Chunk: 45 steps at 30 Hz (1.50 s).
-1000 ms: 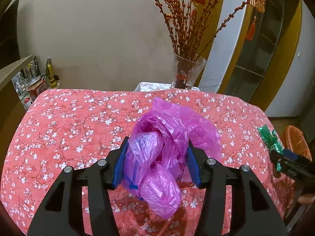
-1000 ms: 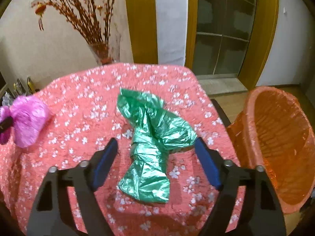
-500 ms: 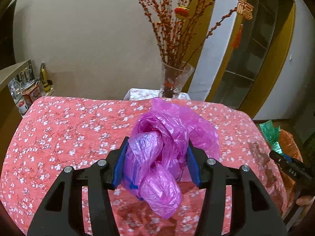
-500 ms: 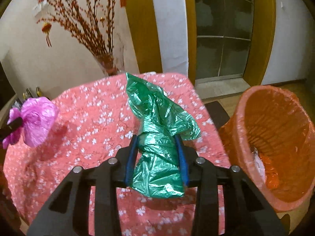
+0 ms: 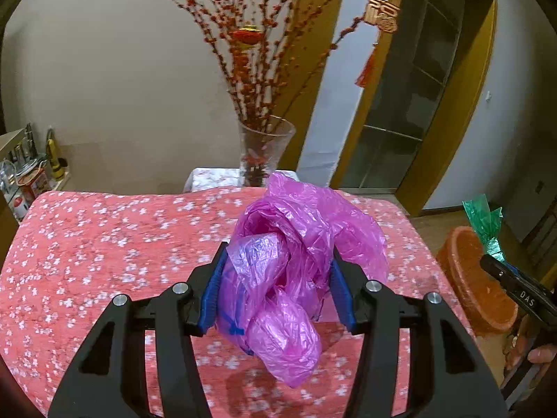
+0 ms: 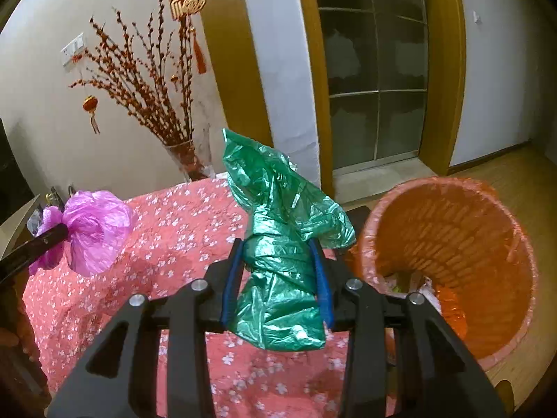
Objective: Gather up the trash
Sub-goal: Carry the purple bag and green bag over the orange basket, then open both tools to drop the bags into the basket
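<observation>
My left gripper (image 5: 276, 282) is shut on a crumpled pink plastic bag (image 5: 296, 261) and holds it above the red flowered tablecloth (image 5: 104, 244). The pink bag also shows at the left of the right wrist view (image 6: 94, 226). My right gripper (image 6: 276, 278) is shut on a crumpled green plastic bag (image 6: 278, 244), lifted above the table's right edge. The green bag shows at the far right of the left wrist view (image 5: 484, 219). An orange bin (image 6: 452, 250) with trash at its bottom stands on the floor right of the table, also in the left wrist view (image 5: 470, 278).
A glass vase of red-berried branches (image 5: 264, 149) stands behind the table's far edge. A shelf with bottles and cans (image 5: 31, 174) is at the far left. A yellow-framed glass door (image 6: 376, 69) and wooden floor (image 6: 504, 174) lie beyond the bin.
My right gripper shut on the green bag and lifted it off the table toward the bin. My left gripper rose with the pink bag held in it.
</observation>
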### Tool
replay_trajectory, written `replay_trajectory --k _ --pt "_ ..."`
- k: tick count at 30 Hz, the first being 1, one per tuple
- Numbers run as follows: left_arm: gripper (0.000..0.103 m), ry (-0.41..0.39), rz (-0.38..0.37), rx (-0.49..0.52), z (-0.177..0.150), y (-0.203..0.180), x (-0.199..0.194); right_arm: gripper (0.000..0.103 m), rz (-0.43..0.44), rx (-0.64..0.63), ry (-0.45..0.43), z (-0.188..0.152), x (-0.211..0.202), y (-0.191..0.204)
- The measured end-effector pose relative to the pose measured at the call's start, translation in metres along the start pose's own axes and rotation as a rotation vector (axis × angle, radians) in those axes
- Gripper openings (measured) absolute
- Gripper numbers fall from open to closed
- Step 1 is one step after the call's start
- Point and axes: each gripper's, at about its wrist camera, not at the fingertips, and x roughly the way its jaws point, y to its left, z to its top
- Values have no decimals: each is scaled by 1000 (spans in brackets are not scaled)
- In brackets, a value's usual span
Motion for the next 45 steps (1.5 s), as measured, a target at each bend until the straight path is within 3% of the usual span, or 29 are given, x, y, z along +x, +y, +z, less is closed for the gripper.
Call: replay_trajectory --k 17,34,45 --pt "54 23 -149 81 1 -86 11 37 -77 110 -93 6 -32 -55" --pt "54 43 -347 150 -2 -203 31 37 -181 252 -216 11 -80 -139" --pt "54 86 -414 179 -7 -250 53 37 -194 351 -261 12 -91 -184"
